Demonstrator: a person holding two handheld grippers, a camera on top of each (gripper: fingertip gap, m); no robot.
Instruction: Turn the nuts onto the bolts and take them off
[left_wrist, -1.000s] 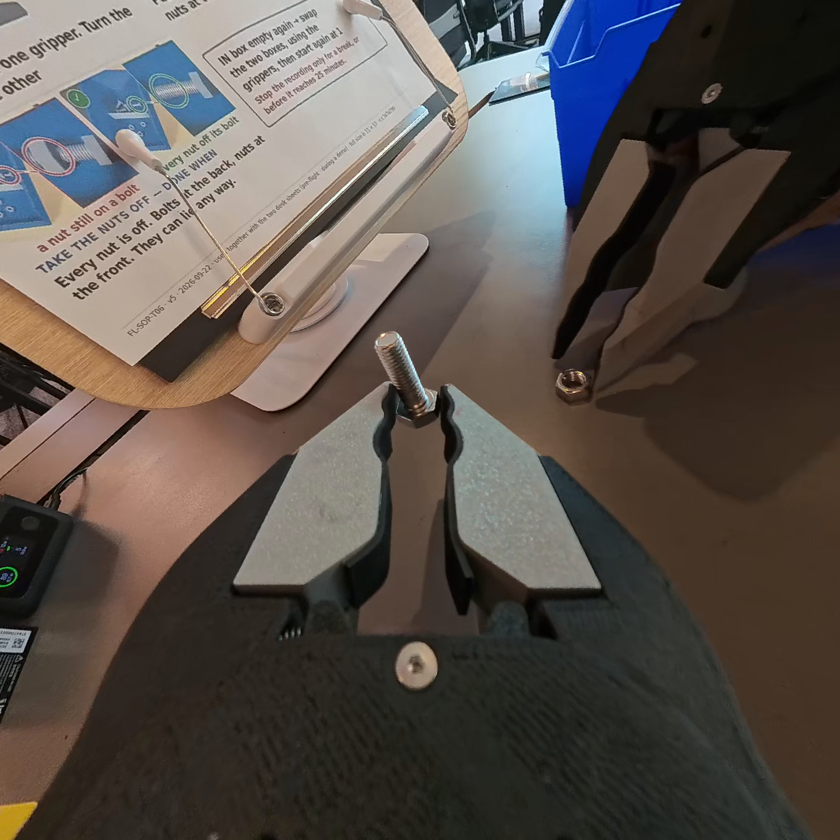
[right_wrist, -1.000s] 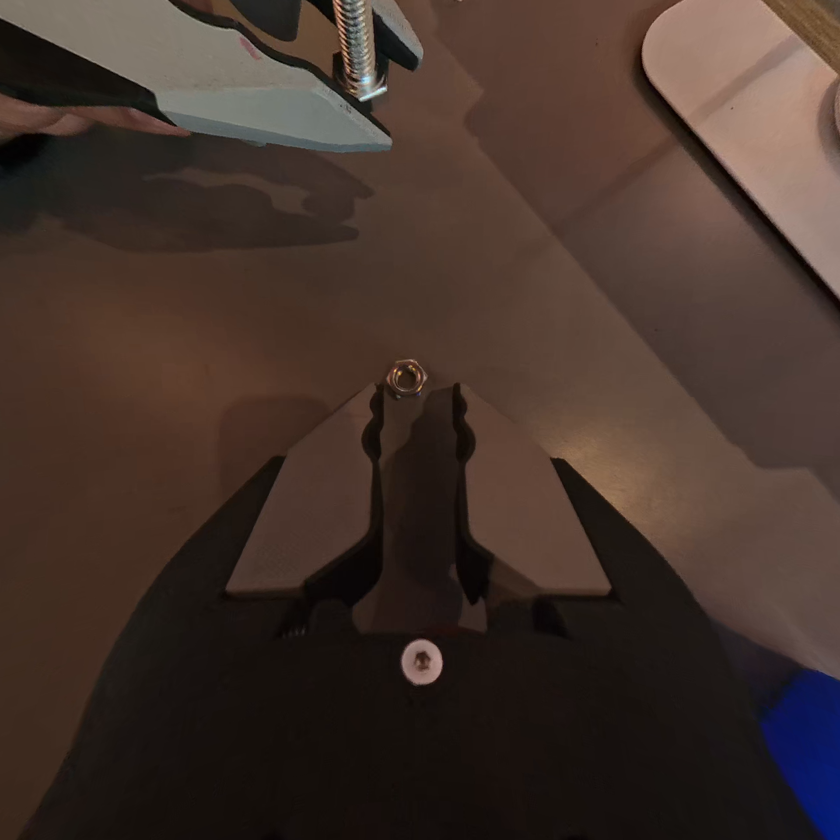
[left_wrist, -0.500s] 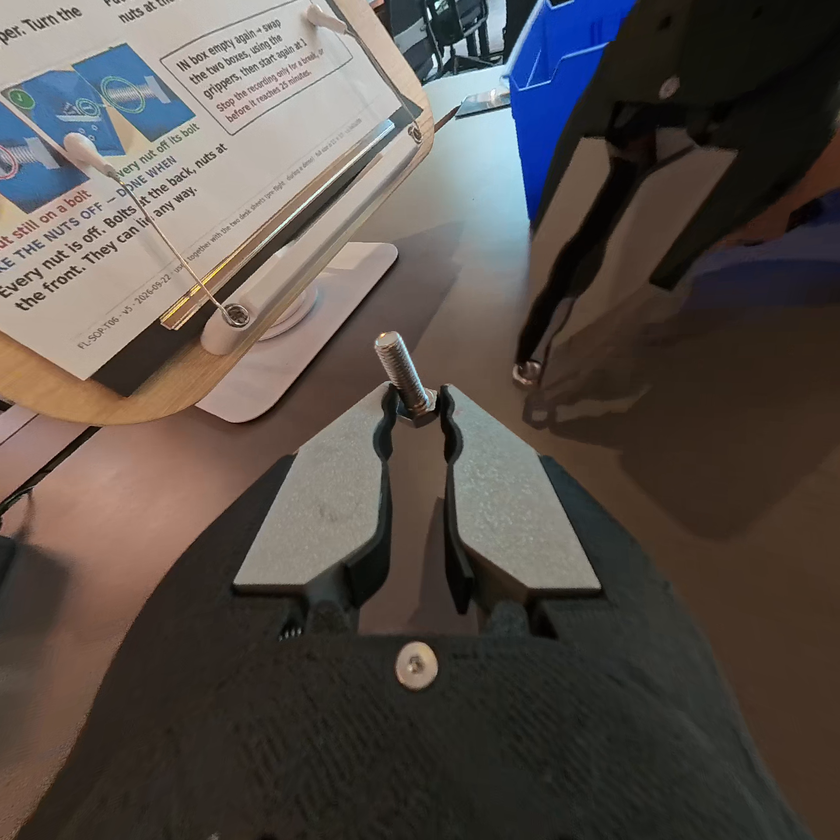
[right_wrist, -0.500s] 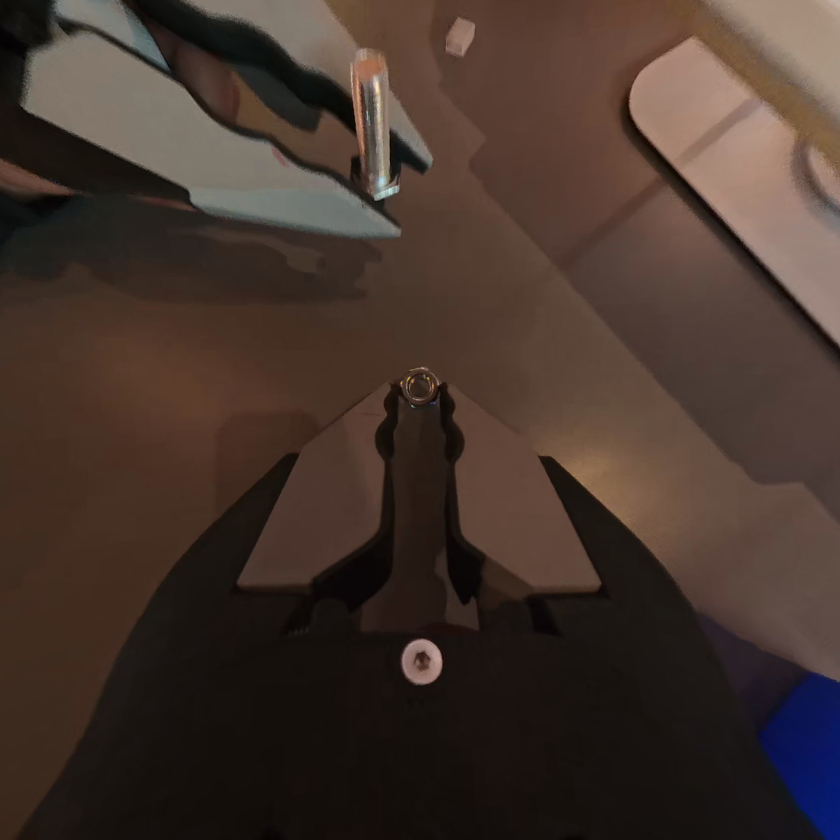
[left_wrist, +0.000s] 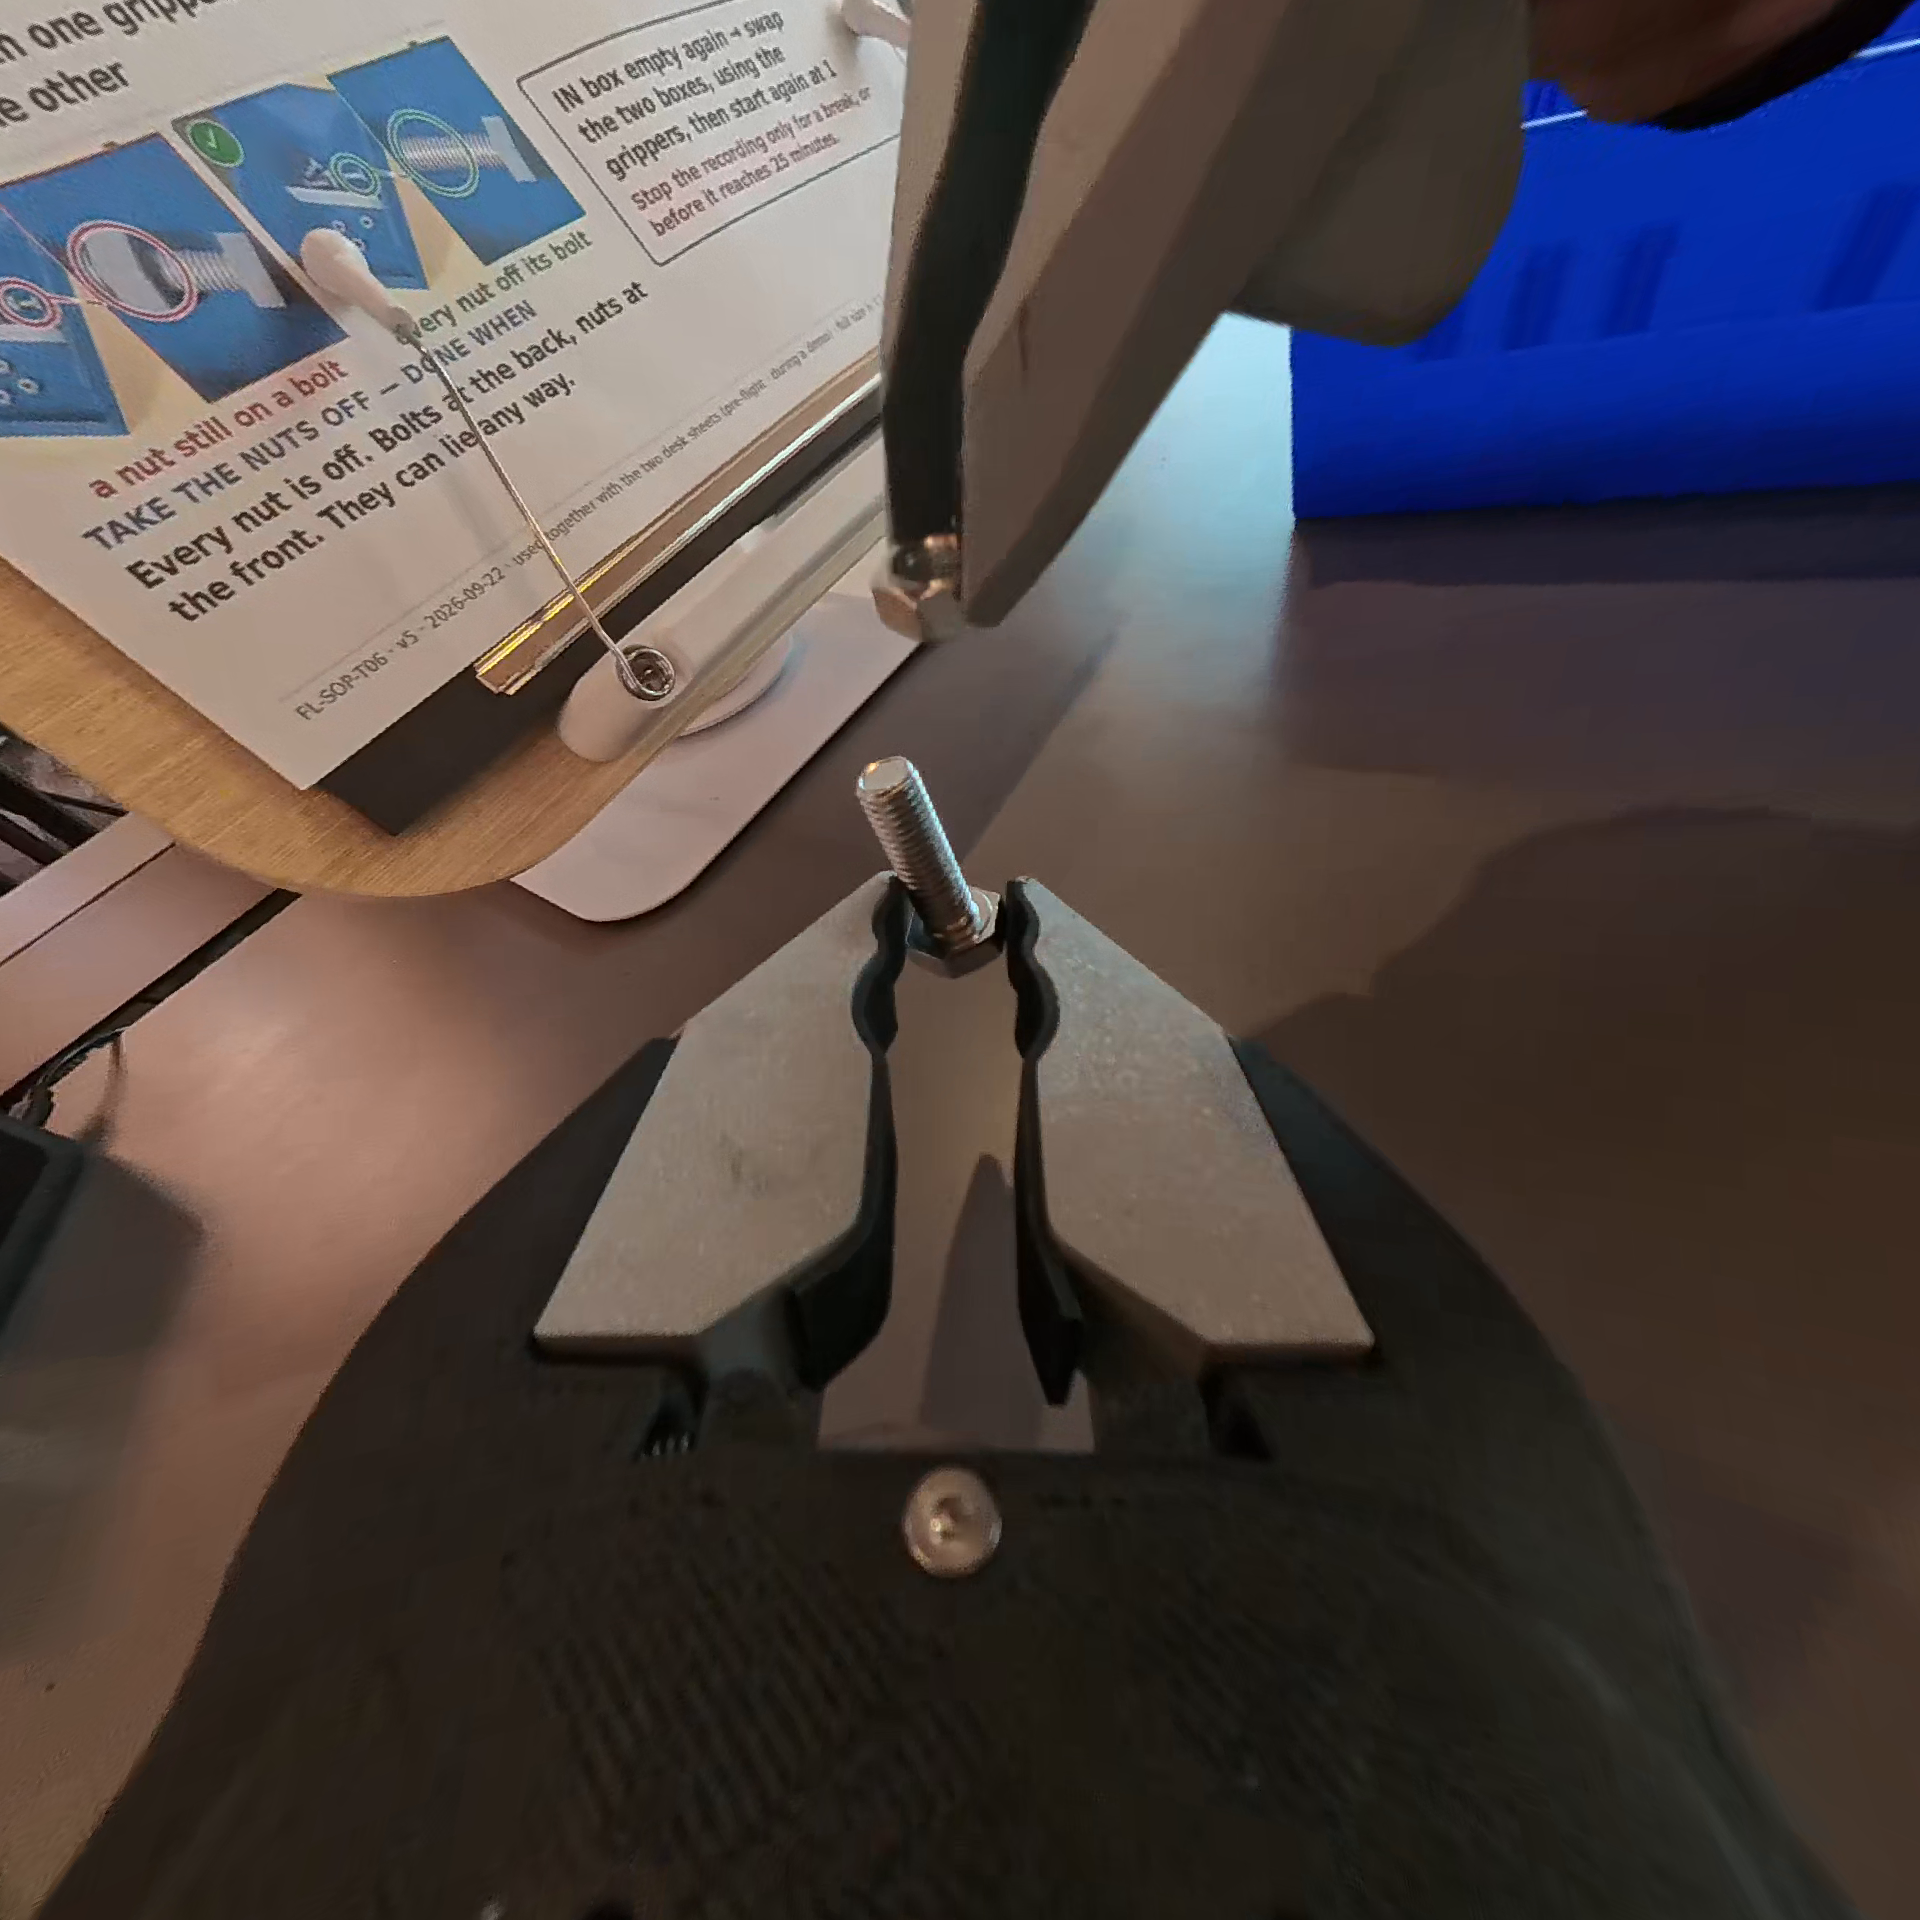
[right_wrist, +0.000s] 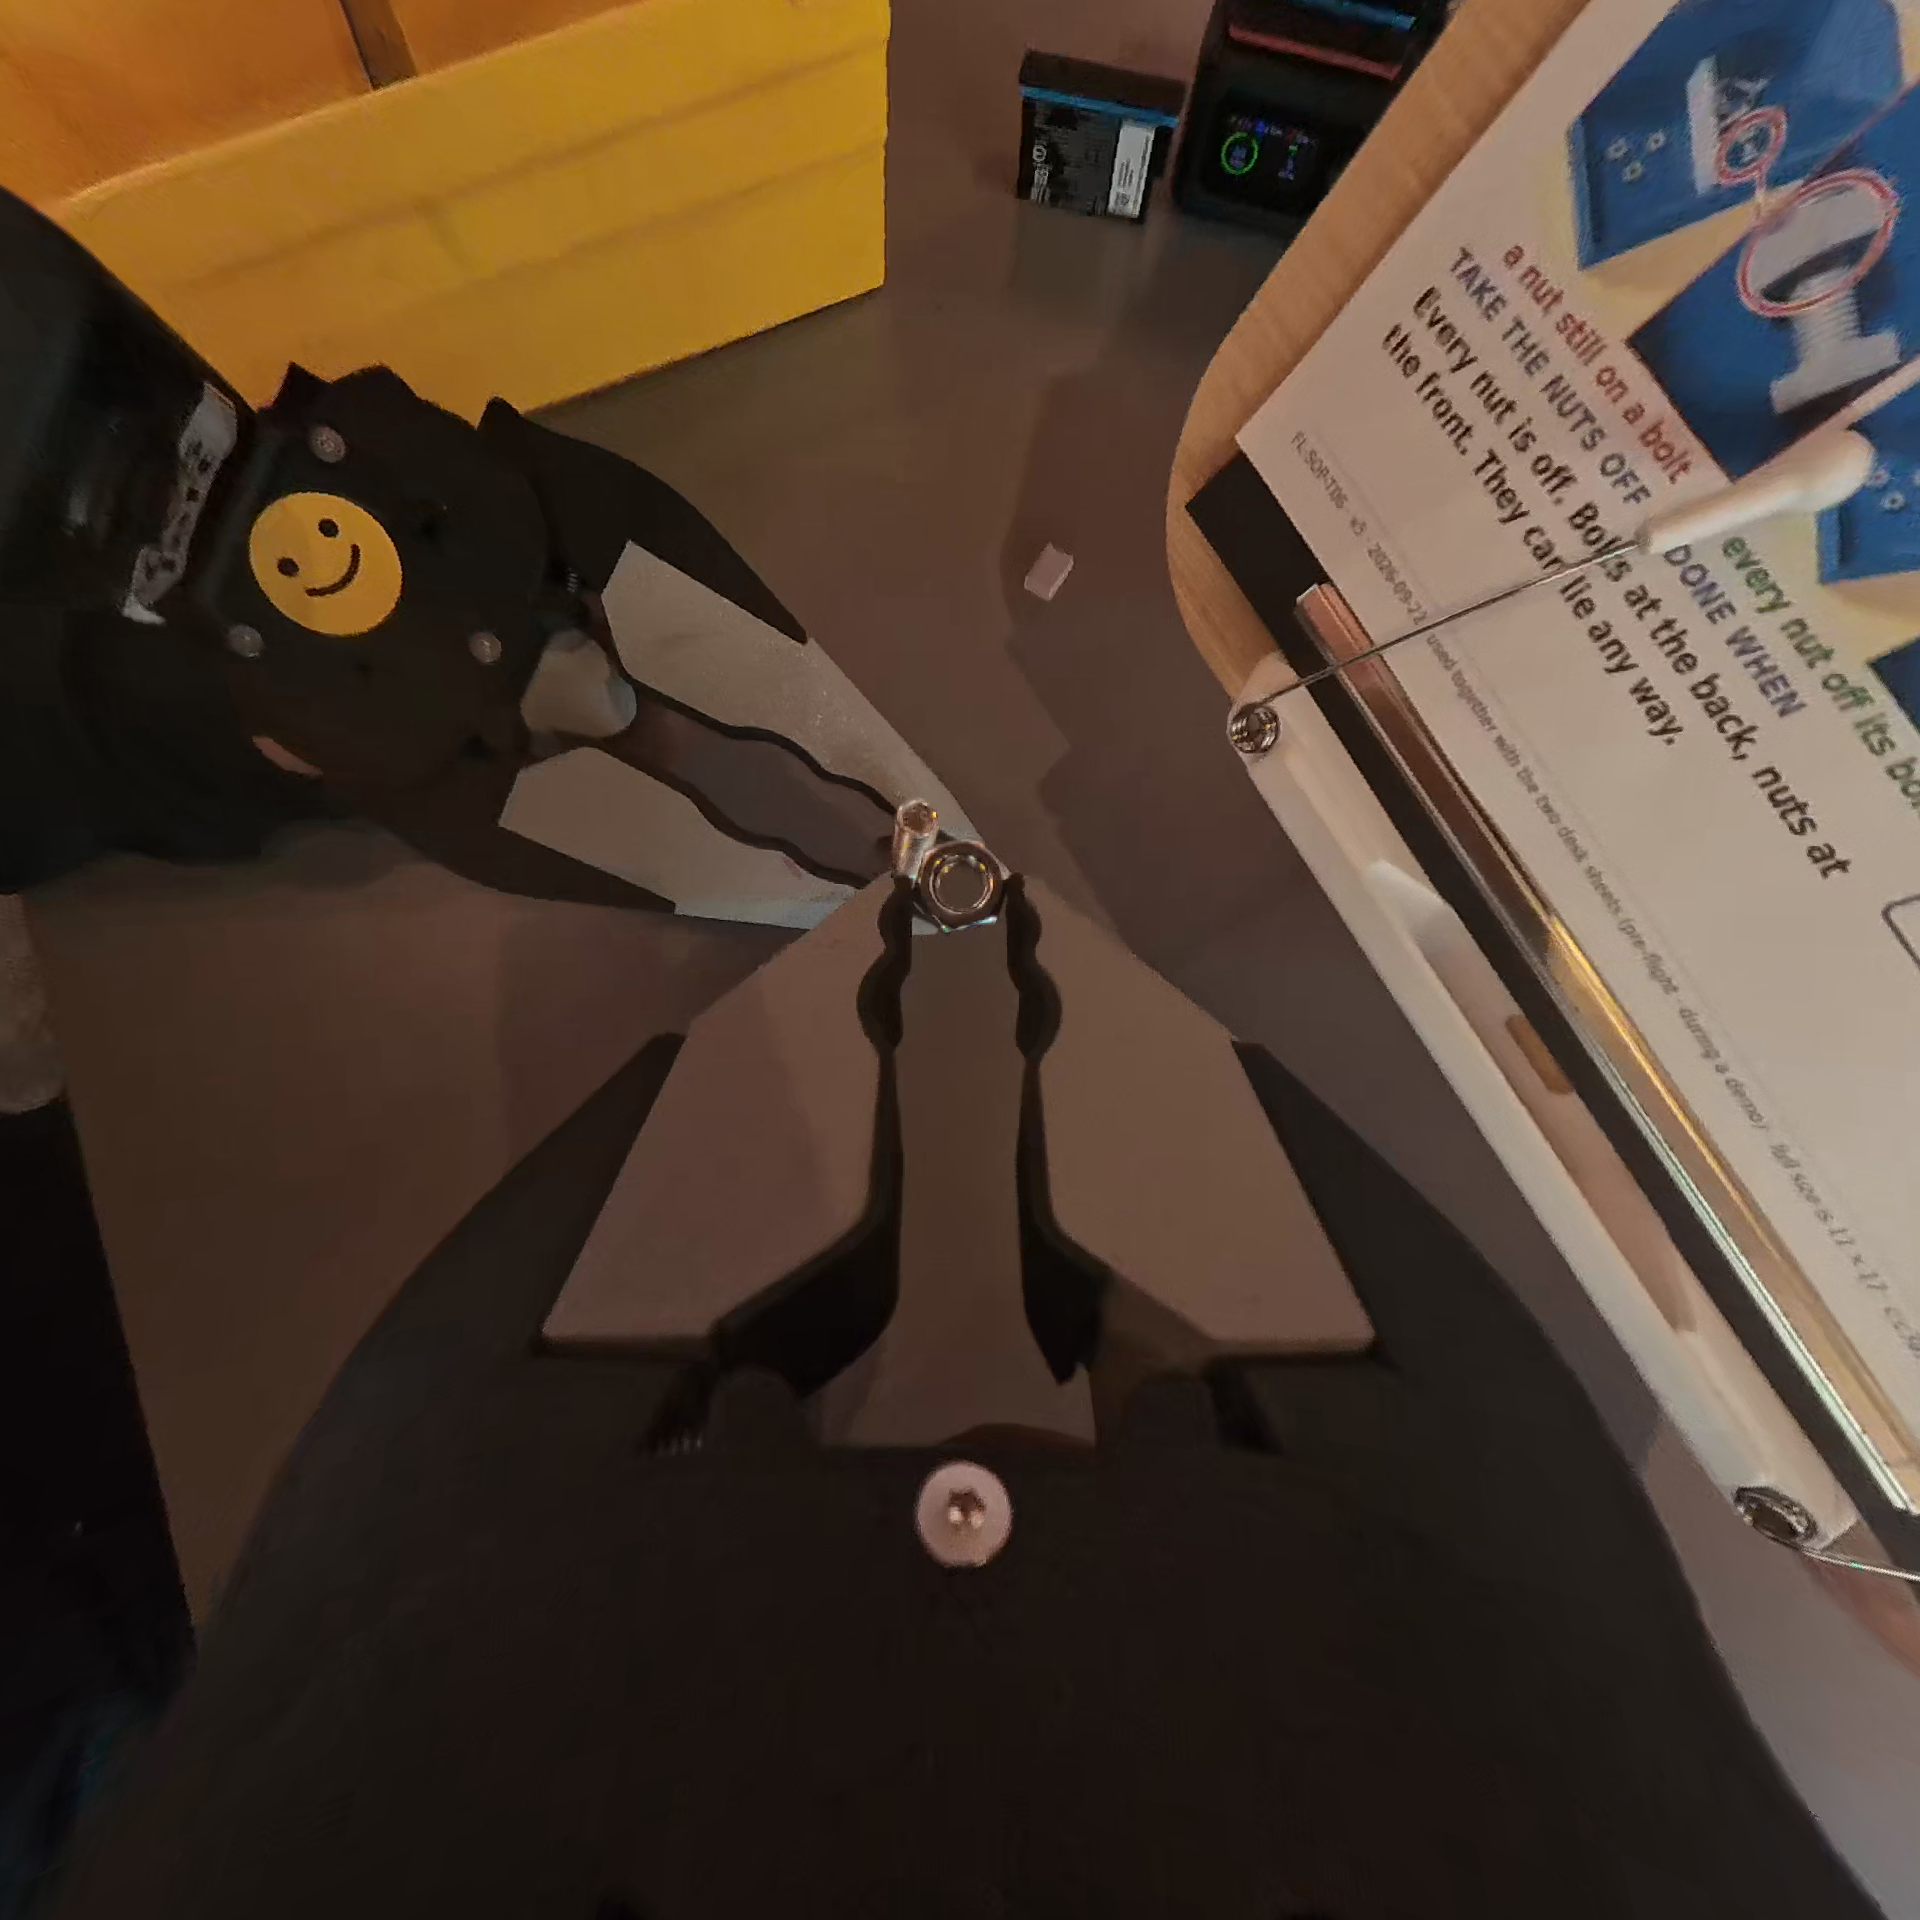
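Observation:
My left gripper (left_wrist: 951, 920) is shut on the hex head of a silver bolt (left_wrist: 914, 847), whose threaded shaft points up and away. My right gripper (right_wrist: 958, 902) is shut on a silver hex nut (right_wrist: 961, 888), held in the air. In the left wrist view the right gripper (left_wrist: 935, 582) hangs above and a little behind the bolt's tip with the nut (left_wrist: 920, 603) at its fingertips, apart from the bolt. In the right wrist view the bolt (right_wrist: 912, 842) and the left gripper (right_wrist: 883, 831) lie just behind the nut.
A wooden stand with an instruction sheet (left_wrist: 364, 416) on a white base (left_wrist: 665, 831) stands left of the bolt. A blue bin (left_wrist: 1600, 343) is at the right. A yellow box (right_wrist: 468, 197), small black devices (right_wrist: 1174, 135) and a small white block (right_wrist: 1047, 571) lie on the grey table (left_wrist: 1455, 831). My right fingertips sit around 6 cm from my left ones. The small white block (right_wrist: 1047, 571) is about 15 cm from my left fingertips.
My right gripper closed on the nut on the table, lifted it, and carried it up over the bolt's tip. My left gripper kept its hold on the bolt.

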